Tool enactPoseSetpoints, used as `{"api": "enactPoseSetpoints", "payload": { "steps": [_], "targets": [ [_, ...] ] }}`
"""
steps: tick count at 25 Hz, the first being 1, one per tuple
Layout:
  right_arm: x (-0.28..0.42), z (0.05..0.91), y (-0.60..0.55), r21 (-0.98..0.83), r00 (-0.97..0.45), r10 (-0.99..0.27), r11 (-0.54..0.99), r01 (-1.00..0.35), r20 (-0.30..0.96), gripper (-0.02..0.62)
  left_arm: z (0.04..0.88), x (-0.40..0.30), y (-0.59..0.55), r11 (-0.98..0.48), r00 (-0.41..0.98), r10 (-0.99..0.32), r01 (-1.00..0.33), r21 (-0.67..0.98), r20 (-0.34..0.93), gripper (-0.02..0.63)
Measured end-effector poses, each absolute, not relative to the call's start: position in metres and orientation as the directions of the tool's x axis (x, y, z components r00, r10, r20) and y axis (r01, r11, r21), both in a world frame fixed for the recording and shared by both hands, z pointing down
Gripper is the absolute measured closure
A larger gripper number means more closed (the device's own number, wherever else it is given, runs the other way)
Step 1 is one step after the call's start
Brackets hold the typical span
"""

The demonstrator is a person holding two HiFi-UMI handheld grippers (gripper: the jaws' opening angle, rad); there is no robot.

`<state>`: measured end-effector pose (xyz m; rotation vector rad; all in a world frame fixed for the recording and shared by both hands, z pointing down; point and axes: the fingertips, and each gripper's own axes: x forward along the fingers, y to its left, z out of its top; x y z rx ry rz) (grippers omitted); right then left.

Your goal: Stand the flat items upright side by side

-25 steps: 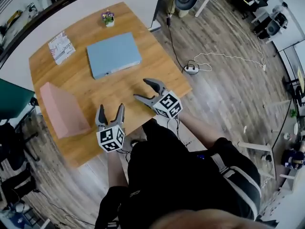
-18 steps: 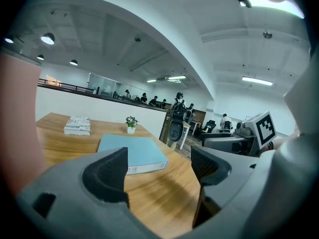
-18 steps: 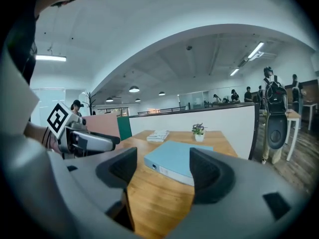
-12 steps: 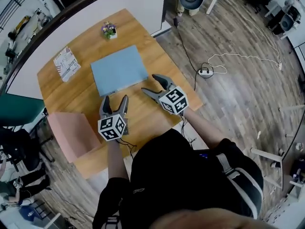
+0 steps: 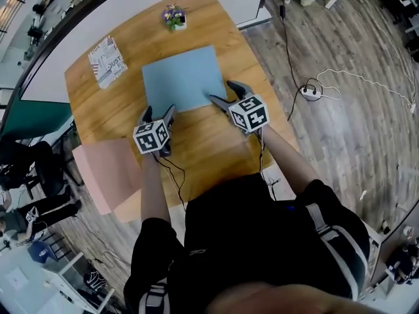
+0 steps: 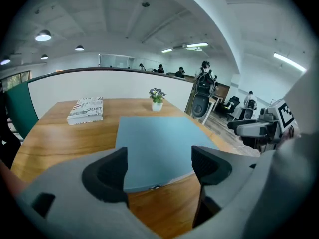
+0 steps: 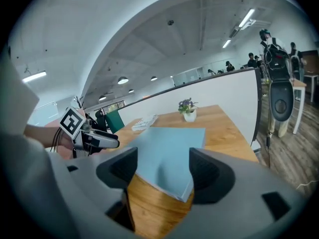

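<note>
The wooden table (image 5: 209,142) holds a blue folder (image 5: 183,77), pink folder (image 5: 108,175), printed book (image 5: 107,61) and small potted plant (image 5: 173,17)

The white printed book (image 5: 107,61) bears the word "JUST".

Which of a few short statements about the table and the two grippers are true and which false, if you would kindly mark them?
1. The blue book lies flat on the wooden table. True.
2. The left gripper is clamped on the blue book. False: its jaws stand apart at the book's near edge, gripping nothing.
3. The potted plant stands on the white printed book. False: it stands on the table itself, apart from that book.
4. The right gripper is open. True.
</note>
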<state>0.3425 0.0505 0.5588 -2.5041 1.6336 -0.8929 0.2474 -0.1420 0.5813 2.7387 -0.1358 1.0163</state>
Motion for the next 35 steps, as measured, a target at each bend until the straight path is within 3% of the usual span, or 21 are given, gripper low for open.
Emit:
{"api": "enactPoseSetpoints", "payload": {
  "steps": [9,17,20,35],
  "targets": [
    [0.392,0.618,0.027,-0.432,0.230,-0.808,-0.503,-0.748,0.542,0.270,0.633,0.273,-0.210,-0.967,0.637,-0.006,-0.199,0.157,0.771,0.190],
    [0.417,0.654,0.005,-0.426,0.176,-0.777,-0.502,-0.753,0.604,0.265,0.660,0.292,-0.211,-0.947,0.577,0.116,-0.180,0.265,0.808,0.199],
    [0.412,0.660,0.003,-0.411,0.180,-0.770,-0.505,-0.759,0.612,0.266,0.657,0.288,-0.208,-0.948,0.582,0.103,-0.189,0.258,0.807,0.204],
    [0.318,0.663,0.075,-0.370,0.242,-0.732,-0.566,-0.736,0.637,0.298,0.666,0.157,-0.113,-0.913,0.635,0.082,-0.262,0.314,0.768,0.202]
  ]
}}
